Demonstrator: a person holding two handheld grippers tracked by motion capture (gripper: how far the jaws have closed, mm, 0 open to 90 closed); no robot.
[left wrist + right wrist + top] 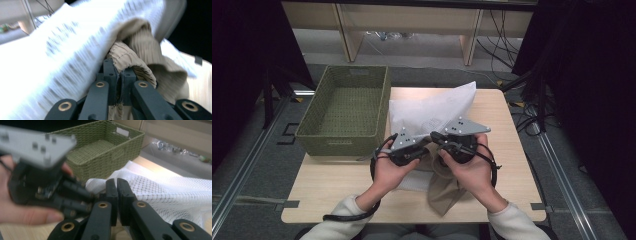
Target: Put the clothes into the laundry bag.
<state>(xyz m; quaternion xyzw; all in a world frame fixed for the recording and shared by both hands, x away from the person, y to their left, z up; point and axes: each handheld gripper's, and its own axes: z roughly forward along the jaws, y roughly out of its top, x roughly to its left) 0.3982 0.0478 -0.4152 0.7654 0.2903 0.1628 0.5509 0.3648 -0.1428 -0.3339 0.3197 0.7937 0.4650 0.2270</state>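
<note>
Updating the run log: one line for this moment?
left gripper: shut on tan garment | right gripper: shut at white mesh bag | green basket: empty

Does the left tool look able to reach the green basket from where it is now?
Probably yes: the green basket sits just beyond the left tool with nothing between, but its jaws are shut on the beige cloth.

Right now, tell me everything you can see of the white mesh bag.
The white mesh bag is a soft, net-textured pouch with faint grey markings. It lies on the wooden table, its far corner peaked upward, right beside the green woven basket. A beige ribbed garment sits partly inside its near opening and spills out toward the person. The left gripper is shut on bag edge and garment together; the right gripper is shut at the mesh.
</note>
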